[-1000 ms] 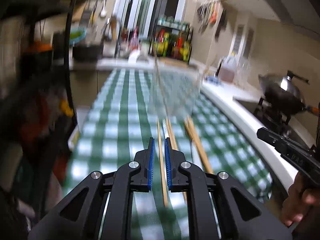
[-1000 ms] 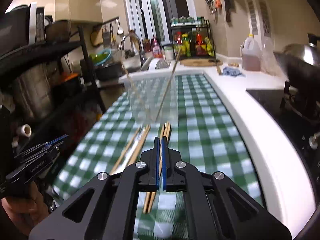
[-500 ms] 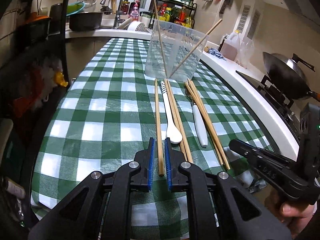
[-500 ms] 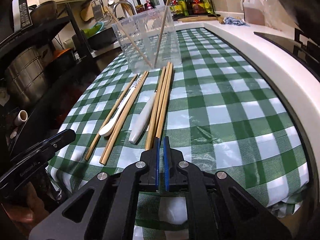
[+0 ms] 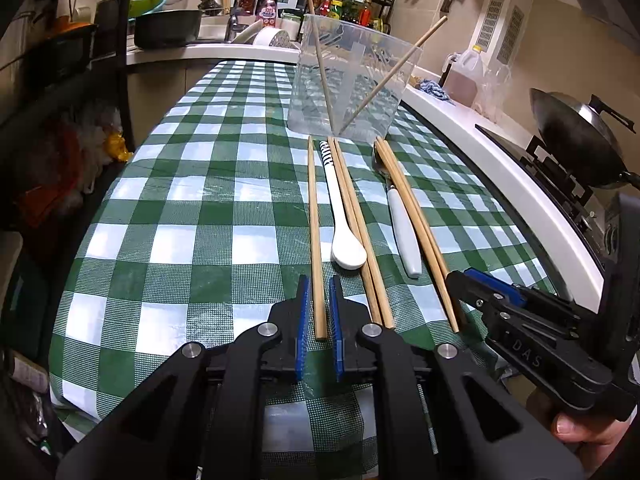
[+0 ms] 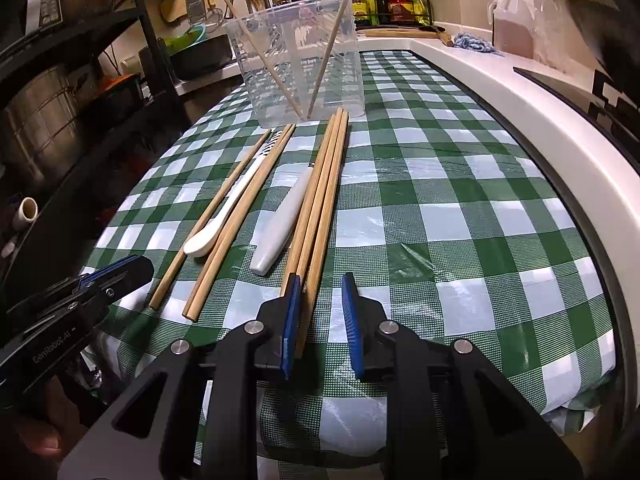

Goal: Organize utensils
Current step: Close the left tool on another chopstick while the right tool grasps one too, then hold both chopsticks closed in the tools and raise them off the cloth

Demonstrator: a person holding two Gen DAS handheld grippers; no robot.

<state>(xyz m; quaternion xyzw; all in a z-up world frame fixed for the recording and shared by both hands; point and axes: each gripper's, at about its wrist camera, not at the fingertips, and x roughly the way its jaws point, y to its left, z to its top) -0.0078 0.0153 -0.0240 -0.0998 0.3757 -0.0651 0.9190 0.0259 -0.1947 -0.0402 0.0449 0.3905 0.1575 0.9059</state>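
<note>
Several wooden chopsticks, a white spoon [image 5: 345, 216] and a white-handled utensil [image 5: 405, 226] lie in a row on the green checked tablecloth [image 5: 208, 200]. A clear plastic tub [image 5: 352, 76] behind them holds two chopsticks. My left gripper [image 5: 318, 284] is open, its jaws on either side of the near end of the leftmost chopstick [image 5: 314, 232]. My right gripper [image 6: 320, 284] is open, with the near end of the rightmost chopstick bundle [image 6: 320, 200] between its jaws. The tub [image 6: 298, 60], spoon [image 6: 224, 216] and white-handled utensil [image 6: 280, 224] also show in the right wrist view.
A white counter edge [image 5: 500, 168] runs along the right, with a wok [image 5: 576, 140] on a stove beyond. A sink with pots [image 5: 168, 28] and a bottle rack [image 5: 348, 4] stand at the far end. A dark shelf unit [image 6: 60, 100] stands left of the table.
Both grippers have come down and forward to the near ends of the chopsticks. The right gripper's jaws have opened from shut. The left jaws stand about as wide as before.
</note>
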